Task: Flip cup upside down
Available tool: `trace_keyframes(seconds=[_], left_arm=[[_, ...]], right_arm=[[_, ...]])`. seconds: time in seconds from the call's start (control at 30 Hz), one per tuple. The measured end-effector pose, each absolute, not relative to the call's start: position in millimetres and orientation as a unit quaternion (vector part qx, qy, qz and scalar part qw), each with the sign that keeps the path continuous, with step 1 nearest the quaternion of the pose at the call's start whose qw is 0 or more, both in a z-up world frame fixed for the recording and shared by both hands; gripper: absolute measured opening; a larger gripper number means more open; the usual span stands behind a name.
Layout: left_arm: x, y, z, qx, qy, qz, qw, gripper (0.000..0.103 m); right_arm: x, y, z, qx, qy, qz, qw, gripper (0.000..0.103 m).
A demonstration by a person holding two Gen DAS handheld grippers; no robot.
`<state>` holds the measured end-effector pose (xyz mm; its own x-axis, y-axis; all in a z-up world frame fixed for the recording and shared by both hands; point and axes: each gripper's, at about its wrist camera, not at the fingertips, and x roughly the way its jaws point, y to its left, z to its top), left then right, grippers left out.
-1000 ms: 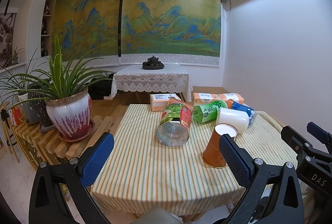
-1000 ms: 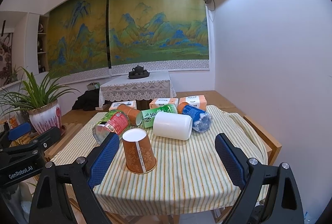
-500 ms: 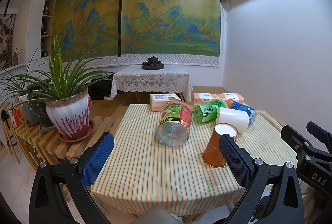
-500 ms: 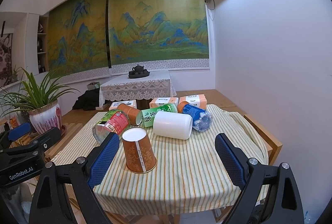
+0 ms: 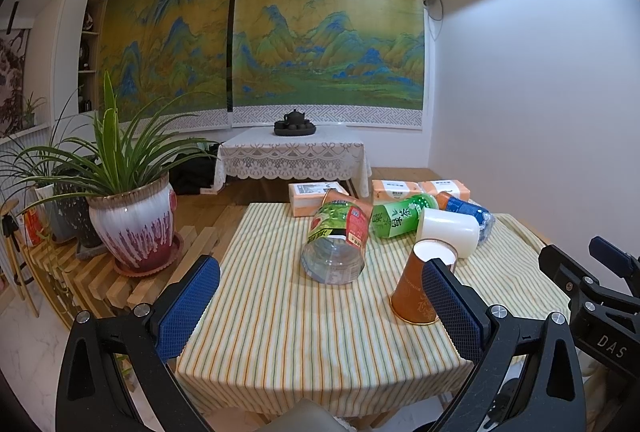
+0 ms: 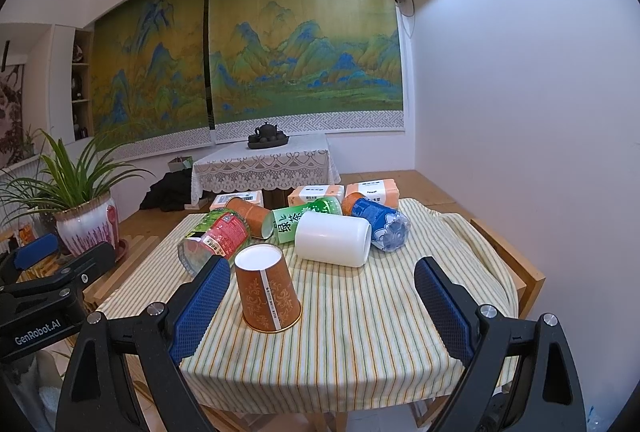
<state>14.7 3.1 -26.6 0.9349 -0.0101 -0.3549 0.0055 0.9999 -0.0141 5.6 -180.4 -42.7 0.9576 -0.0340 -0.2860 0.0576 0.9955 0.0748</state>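
1. Our orange paper cup (image 6: 267, 295) sits mouth-down, white base up, near the front of the striped tabletop (image 6: 360, 332), so the flip looks done.
2. Left gripper (image 5: 320, 306) and right gripper (image 6: 322, 306) hang back off it, jaws spread, holding nothing.
3. Thin tapered paper, glossy print: crushes easily.

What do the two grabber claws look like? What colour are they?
Both are black frames with silver bolts and two fingers padded in bumpy blue rubber. The left gripper has white "GenRobot.AI" lettering on its side; the right gripper has "DAS". No cables, sleeves or hands show.
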Motion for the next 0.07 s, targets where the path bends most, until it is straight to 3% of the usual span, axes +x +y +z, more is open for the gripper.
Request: trace_keyframes(seconds=[0.07], left_arm=[[14.8, 3.2, -26.5, -0.006, 0.181, -0.004, 0.983, 0.102]], right_arm=[[6.0, -180.4, -43.1, 0.041, 0.145, -0.023, 0.988, 0.091]])
